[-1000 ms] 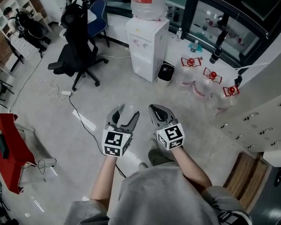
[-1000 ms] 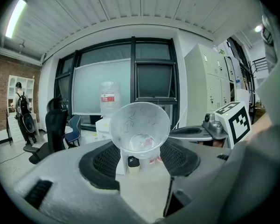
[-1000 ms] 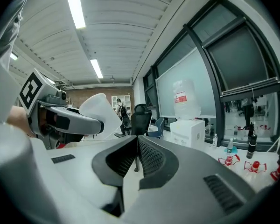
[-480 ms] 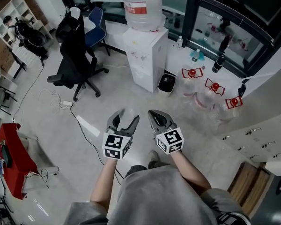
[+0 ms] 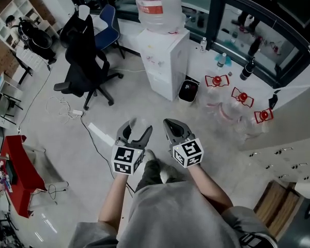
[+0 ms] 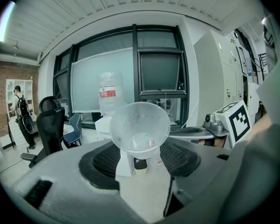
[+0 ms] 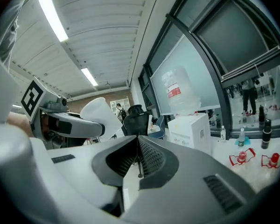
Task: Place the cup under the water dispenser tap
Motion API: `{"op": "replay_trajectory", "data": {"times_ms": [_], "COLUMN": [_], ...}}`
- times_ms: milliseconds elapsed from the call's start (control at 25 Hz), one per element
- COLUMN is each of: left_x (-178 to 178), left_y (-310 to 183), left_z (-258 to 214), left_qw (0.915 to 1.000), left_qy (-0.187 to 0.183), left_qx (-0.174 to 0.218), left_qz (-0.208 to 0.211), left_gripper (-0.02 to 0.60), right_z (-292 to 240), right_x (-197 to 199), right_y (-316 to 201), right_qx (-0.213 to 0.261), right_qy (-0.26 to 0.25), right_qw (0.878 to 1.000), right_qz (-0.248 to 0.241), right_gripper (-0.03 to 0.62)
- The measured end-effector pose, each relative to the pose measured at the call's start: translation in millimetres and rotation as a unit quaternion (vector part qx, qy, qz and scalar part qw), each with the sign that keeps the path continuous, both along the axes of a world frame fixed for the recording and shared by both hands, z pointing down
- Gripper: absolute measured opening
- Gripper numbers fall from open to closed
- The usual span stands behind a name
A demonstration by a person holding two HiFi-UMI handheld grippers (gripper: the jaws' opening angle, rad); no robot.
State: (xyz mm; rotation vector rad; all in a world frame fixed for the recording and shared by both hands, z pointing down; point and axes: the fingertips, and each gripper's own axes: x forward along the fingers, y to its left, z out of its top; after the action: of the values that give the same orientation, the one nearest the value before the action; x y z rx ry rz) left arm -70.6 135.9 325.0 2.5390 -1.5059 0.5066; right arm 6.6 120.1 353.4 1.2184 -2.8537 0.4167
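A clear plastic cup (image 5: 135, 123) sits between the jaws of my left gripper (image 5: 138, 126), held at waist height; in the left gripper view the cup (image 6: 140, 125) points its mouth at the camera and the pads grip its sides. My right gripper (image 5: 171, 123) hangs beside it, shut and empty, its jaws meeting in the right gripper view (image 7: 139, 164). The white water dispenser (image 5: 165, 61) with a large bottle (image 5: 157, 6) on top stands ahead across the floor. Its taps are too small to make out. The right gripper view also shows the cup (image 7: 100, 113) and the dispenser (image 7: 191, 127).
A black office chair (image 5: 85, 50) stands left of the dispenser. A black bin (image 5: 187, 91) and several red-capped empty water bottles (image 5: 232, 99) lie to its right. A cable (image 5: 90, 136) runs over the floor at left, near a red table (image 5: 15, 172). Lockers (image 5: 294, 138) line the right.
The dispenser, chair and bottles have drawn nearer and lower in the head view as the person walks forward. Both grippers keep their pose; the cup stays in the left one.
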Motion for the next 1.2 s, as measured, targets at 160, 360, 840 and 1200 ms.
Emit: {"op": "replay_trajectory", "data": {"times_ms": [160, 360, 840, 1200], "left_x": [1, -2, -21, -56], "left_y": [-21, -55, -144, -202], "left_z": [5, 10, 19, 25], "left_qw": [1.0, 0.9998, 0.9981, 0.9958], "left_qy": [-0.002, -0.004, -0.005, -0.011], "left_qx": [-0.008, -0.014, -0.028, -0.025], "left_qz": [0.004, 0.014, 0.055, 0.087], "left_gripper": [0.268, 0.268, 0.268, 0.268], "right_z": [4, 5, 5, 7], "right_x": [-2, -5, -17, -52], "right_y": [-21, -55, -133, -189], "right_qx": [-0.003, -0.006, -0.02, -0.025], "right_qy": [-0.003, -0.008, 0.002, 0.013], "right_qw": [1.0, 1.0, 0.998, 0.996], "right_qz": [0.002, 0.012, 0.061, 0.09], "right_gripper": [0.012, 0.012, 0.012, 0.012]}}
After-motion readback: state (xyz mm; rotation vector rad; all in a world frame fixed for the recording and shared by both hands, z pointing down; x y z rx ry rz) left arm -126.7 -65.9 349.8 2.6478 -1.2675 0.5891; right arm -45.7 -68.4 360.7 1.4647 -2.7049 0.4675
